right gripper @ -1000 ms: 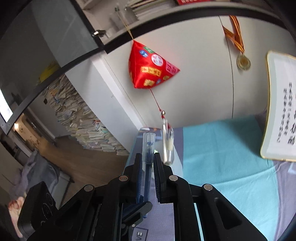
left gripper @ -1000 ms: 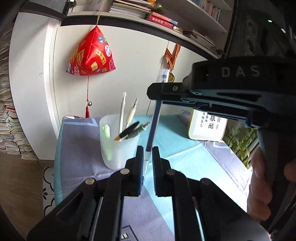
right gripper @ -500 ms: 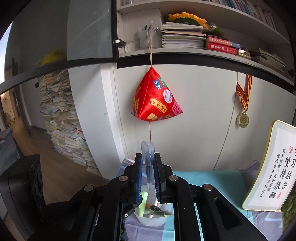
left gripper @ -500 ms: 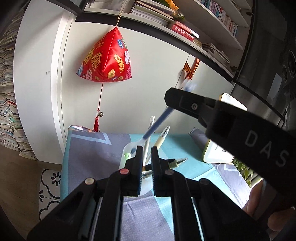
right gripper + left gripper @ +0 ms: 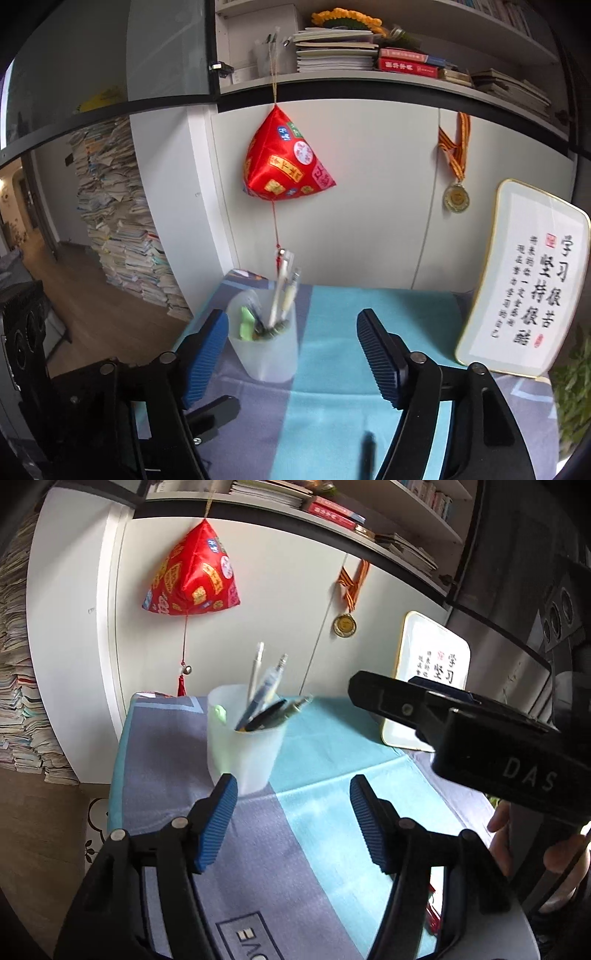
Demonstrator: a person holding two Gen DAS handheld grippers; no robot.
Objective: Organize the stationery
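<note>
One cup (image 5: 245, 746), two claws (image 5: 290, 825) (image 5: 291, 356), one plaque (image 5: 524, 277)

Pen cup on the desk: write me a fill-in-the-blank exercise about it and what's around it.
1. The pens stand in a translucent ____ cup.
2. The red pouch hangs from the ____ above the desk.
3. Both the left claw and the right claw are ____, with nothing between their pads.
4. A gold ____ hangs on a striped ribbon on the wall.

Missing words: white; shelf; open; medal
</note>
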